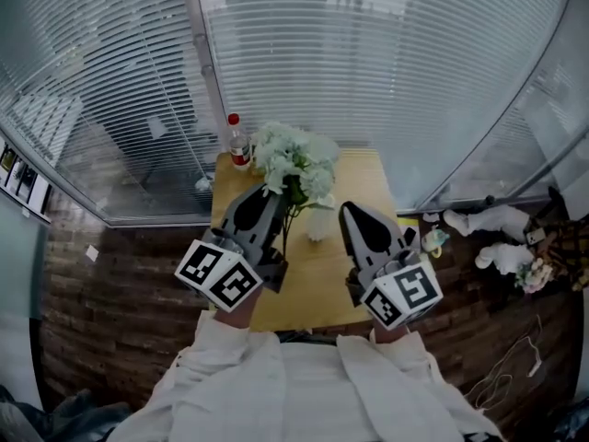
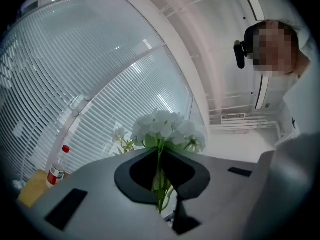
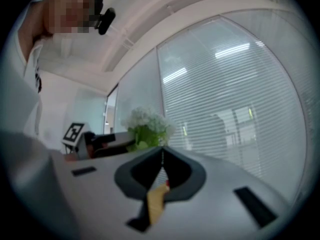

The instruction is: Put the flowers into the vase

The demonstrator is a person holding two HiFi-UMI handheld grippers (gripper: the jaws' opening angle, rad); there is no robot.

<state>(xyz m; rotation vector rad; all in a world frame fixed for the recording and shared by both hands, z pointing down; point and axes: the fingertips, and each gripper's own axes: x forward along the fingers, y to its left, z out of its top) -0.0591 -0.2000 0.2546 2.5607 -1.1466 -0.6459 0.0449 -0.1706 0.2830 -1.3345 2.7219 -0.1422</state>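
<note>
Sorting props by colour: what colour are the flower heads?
White flowers; clearest in the left gripper view.

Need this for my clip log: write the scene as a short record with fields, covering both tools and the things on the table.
left tool: shut on the stems of the flowers, held above the table
right tool: shut, nothing between its jaws
vase: white, standing on the table, flowers not yet in it
bottle: red cap, upright near the table's far edge
</note>
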